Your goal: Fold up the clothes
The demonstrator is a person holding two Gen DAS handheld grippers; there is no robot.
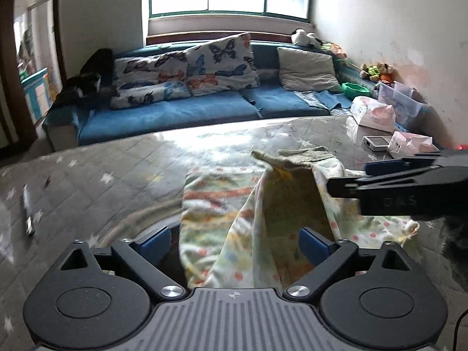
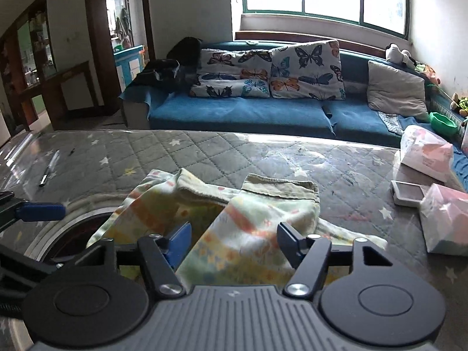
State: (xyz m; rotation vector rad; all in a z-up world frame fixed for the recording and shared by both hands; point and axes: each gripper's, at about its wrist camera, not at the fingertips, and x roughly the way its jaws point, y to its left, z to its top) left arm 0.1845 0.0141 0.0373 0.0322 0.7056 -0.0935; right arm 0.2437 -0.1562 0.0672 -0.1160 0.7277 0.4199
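Observation:
Small pale trousers (image 1: 222, 204) with orange stripes and dots lie on the grey quilted table (image 1: 117, 169), their olive cuffs pointing away. My left gripper (image 1: 234, 244) stands open over the near end of one leg, the cloth between its blue pads (image 1: 155, 242). In the right wrist view the other leg (image 2: 248, 234) lies between the pads (image 2: 288, 241) of my right gripper (image 2: 234, 242). Those pads flank the leg without pinching it. The right gripper (image 1: 351, 177) also reaches in from the right edge of the left view. A left finger (image 2: 41, 212) shows at the left edge of the right view.
A pen (image 1: 28, 210) lies at the left of the table. Tissue packs (image 2: 424, 155), a small white device (image 2: 406, 193) and a plastic bag (image 2: 447, 219) crowd the right end. A blue sofa (image 2: 239, 114) with butterfly cushions stands beyond the far edge.

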